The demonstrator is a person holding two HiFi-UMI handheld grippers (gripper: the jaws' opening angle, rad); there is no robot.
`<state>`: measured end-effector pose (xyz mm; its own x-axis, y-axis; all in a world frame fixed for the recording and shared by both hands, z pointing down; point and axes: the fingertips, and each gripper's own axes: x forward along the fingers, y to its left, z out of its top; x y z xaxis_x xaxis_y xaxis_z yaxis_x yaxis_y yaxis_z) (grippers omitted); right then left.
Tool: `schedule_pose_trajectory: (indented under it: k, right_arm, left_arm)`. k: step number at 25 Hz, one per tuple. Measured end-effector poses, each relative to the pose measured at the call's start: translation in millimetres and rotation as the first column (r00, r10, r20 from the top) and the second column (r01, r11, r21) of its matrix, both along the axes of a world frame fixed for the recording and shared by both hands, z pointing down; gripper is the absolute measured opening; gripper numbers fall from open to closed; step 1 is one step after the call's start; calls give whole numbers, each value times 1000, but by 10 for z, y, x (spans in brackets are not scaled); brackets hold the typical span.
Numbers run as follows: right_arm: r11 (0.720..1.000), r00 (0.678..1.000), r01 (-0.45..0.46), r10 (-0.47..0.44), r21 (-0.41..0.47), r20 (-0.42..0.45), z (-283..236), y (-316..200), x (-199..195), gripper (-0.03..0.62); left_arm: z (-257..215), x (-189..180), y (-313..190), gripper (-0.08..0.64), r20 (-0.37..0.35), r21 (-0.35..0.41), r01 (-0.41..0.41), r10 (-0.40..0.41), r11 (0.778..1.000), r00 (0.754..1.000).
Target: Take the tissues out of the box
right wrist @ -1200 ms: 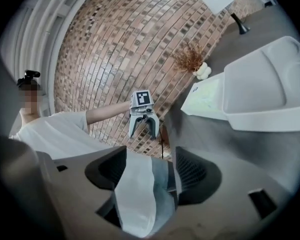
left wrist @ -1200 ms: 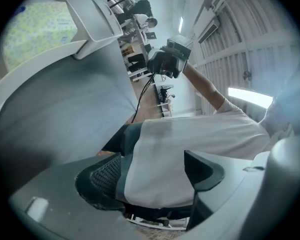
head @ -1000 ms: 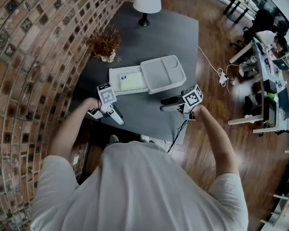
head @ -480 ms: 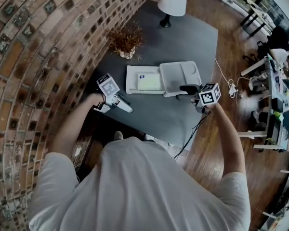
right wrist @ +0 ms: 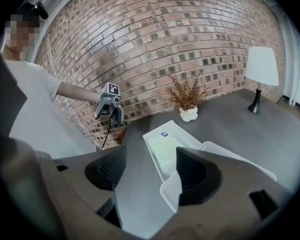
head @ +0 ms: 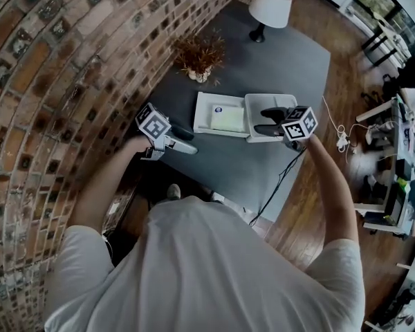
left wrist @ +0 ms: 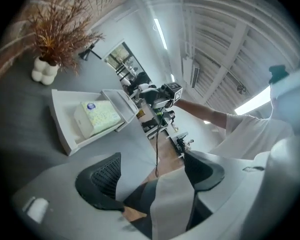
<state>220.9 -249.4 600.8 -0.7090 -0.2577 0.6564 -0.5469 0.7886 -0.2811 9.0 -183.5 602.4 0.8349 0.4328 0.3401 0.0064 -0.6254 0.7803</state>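
A dark grey desk (head: 228, 164) beside a brick wall (head: 55, 81) carries an open white box (head: 202, 113), with its lid (head: 259, 106) alongside. The tissue pack (head: 229, 120) lies flat inside, its long axis running from the lid toward the wall, blue-label end wallward. My left gripper (head: 187, 141) and right gripper (head: 261, 121) hold their fingers apart and empty, the right above the lid.

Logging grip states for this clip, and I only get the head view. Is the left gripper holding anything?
Observer: No. Its own view shows the left gripper with jaws apart and nothing between them.
Operator: Has the tissue pack been touched?
Observer: The left gripper view shows its side: the tissue pack lies closed in the box, with no sheet pulled up.
Operator: And the right gripper?
Observer: In its own view the right gripper has its jaws apart over the lid corner, pinching nothing.
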Motion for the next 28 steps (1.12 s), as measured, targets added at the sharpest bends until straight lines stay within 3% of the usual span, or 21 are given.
schedule_pose_trajectory:
  k: [5, 9, 11, 17, 19, 20, 28]
  right_arm:
    - [996, 992, 92, -92, 2, -90, 171, -154, -192, 324]
    - [987, 969, 164, -160, 3, -186, 359, -291, -333, 328]
    - [982, 956, 188, -184, -3, -227, 444, -348, -388, 390]
    - [968, 910, 248, -244, -31, -335, 732, -475, -491, 394]
    - [966, 901, 256, -254, -42, -353, 828, -509, -543, 507]
    - [964, 895, 261, -261, -48, -361, 872, -521, -567, 520]
    - [947, 836, 316, -308, -61, -455, 1144, -640, -678, 520]
  left_arm:
    - [-36, -57, -114, 382, -18, 104, 103, -102, 989, 995]
    - [-77, -108, -207, 383, -34, 189, 175, -172, 966, 985]
    - [-103, -128, -247, 407, -44, 218, 213, -209, 952, 977]
    - [-164, -172, -321, 408, -91, 267, 309, -295, 913, 951]
    - [-176, -180, -317, 429, -115, 282, 329, -309, 901, 944]
    - [-175, -180, -308, 433, -122, 290, 336, -314, 896, 942]
    - [-218, -189, -317, 433, -201, 339, 430, -382, 837, 902]
